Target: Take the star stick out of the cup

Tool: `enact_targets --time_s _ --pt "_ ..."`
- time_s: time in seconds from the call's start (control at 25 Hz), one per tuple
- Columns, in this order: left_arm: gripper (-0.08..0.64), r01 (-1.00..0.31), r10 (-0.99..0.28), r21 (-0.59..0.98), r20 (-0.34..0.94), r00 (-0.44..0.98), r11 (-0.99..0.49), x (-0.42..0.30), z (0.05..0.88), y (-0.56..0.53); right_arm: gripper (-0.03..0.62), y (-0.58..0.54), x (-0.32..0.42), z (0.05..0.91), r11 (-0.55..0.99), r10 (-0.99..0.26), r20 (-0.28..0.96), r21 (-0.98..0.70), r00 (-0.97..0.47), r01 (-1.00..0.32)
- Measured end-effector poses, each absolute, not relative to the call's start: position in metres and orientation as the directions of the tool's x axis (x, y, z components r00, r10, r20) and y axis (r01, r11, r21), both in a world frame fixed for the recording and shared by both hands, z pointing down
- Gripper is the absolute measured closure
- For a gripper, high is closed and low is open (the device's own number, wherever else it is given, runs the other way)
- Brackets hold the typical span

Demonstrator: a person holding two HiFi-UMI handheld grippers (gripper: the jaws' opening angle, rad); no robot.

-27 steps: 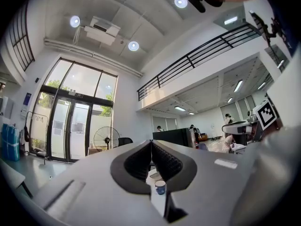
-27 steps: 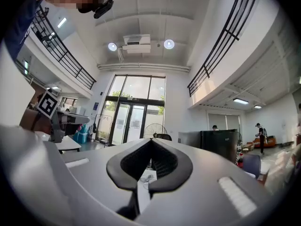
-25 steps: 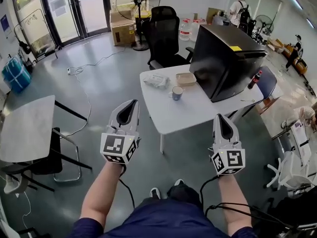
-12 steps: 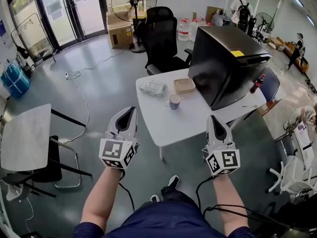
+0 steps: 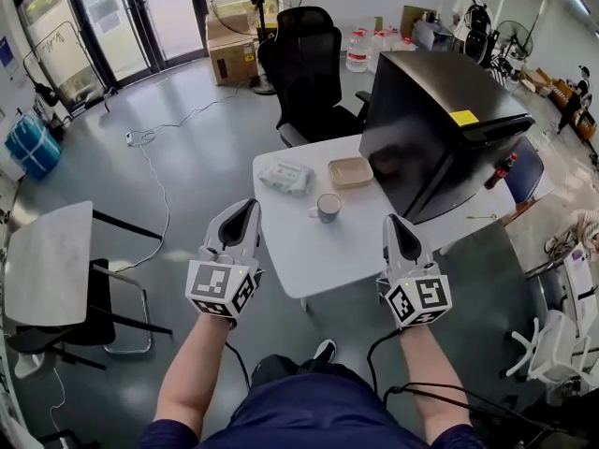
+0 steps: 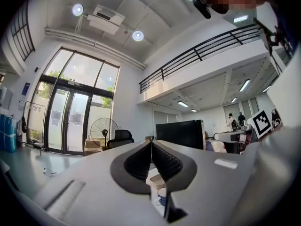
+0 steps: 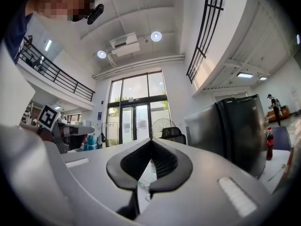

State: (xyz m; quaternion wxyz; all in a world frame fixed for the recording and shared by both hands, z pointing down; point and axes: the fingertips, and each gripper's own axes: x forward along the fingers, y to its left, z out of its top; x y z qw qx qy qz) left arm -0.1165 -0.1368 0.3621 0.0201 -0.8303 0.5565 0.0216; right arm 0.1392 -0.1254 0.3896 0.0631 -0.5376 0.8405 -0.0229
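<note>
A small blue cup (image 5: 328, 207) stands on the white table (image 5: 318, 246), near its middle. I cannot make out a star stick in it at this distance. My left gripper (image 5: 250, 204) is held short of the table's left edge, shut with nothing in it. My right gripper (image 5: 392, 221) hangs over the table's front right part, also shut and empty. In the left gripper view the pads (image 6: 141, 160) meet at the tip and the cup (image 6: 162, 195) shows low between them. In the right gripper view the pads (image 7: 164, 161) are pressed together too.
A packet of wipes (image 5: 285, 176) and a shallow beige tray (image 5: 350, 171) lie behind the cup. A big black monitor (image 5: 440, 124) fills the table's right side. A black office chair (image 5: 307, 73) stands behind it, and a grey table (image 5: 47, 260) with a chair at the left.
The table and cup have come closer to me and to both grippers. Both grippers stay shut and keep about the same spacing.
</note>
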Motion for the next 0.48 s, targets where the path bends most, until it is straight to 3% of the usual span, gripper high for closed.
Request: enact_targets --time_s 0.48 --pt "0.554 -0.896 -0.896 0.022 0.022 0.444 -0.444 -0.119 0.401 -0.221 0.586 -0.207 0.140 0.438 0.325 -0.937 0.056 -0.216 -0.344 -0.920"
